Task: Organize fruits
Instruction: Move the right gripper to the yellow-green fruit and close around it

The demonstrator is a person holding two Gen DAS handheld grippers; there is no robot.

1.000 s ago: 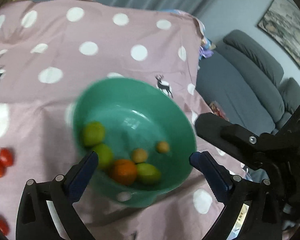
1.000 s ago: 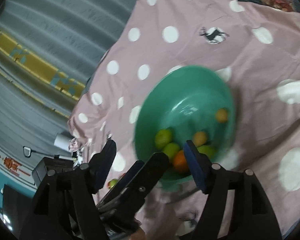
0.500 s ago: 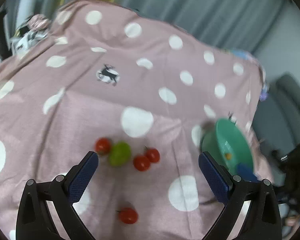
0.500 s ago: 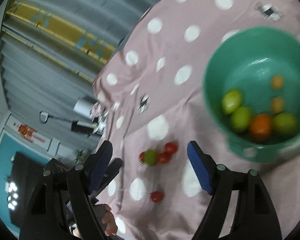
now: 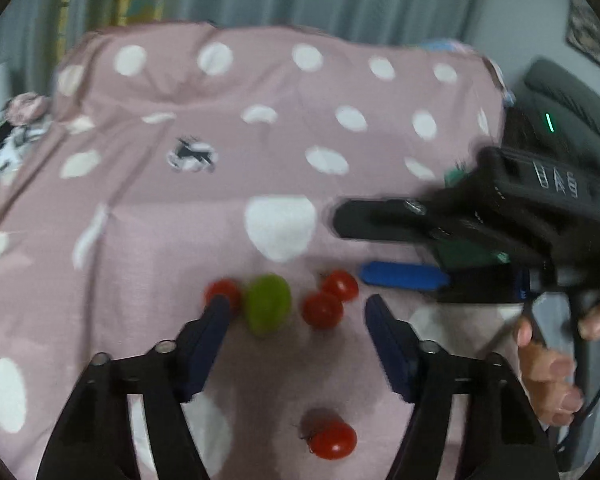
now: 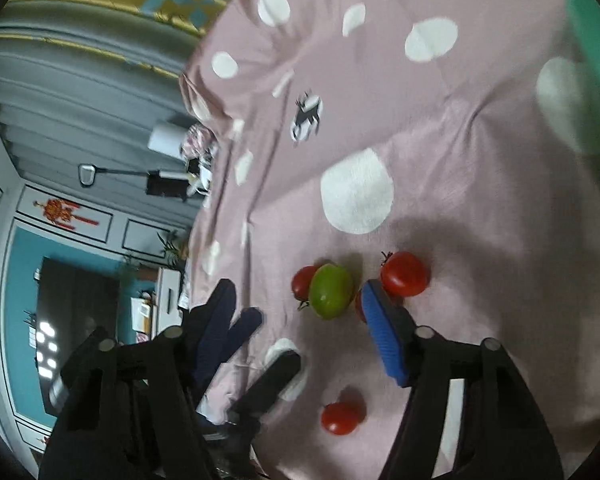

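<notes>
A green fruit [image 5: 268, 304] lies on the pink spotted cloth [image 5: 160, 220] among three red tomatoes [image 5: 322, 311]. A fourth tomato [image 5: 332, 438] lies alone, nearer the camera. My left gripper [image 5: 298, 316] hovers just short of the cluster, its jaws closing, with the green fruit and one tomato in the gap and neither pad pressing. My right gripper [image 6: 300, 312] comes in from the other side, jaws closing too. The green fruit [image 6: 331, 296] sits between its fingers, untouched, and its blue pad [image 6: 384, 332] half hides one tomato. The green bowl [image 6: 596, 40] is at the top right edge.
My right gripper [image 5: 352, 246] crosses the right of the left wrist view, close to the tomatoes, with a hand [image 5: 548, 364] behind it. Grey curtains hang beyond the cloth's far edge. A grey sofa [image 5: 572, 112] stands at the right.
Both views have swung away from the green bowl of fruit to the loose fruit cluster on the cloth. Both grippers dropped closer to it and their jaws have narrowed.
</notes>
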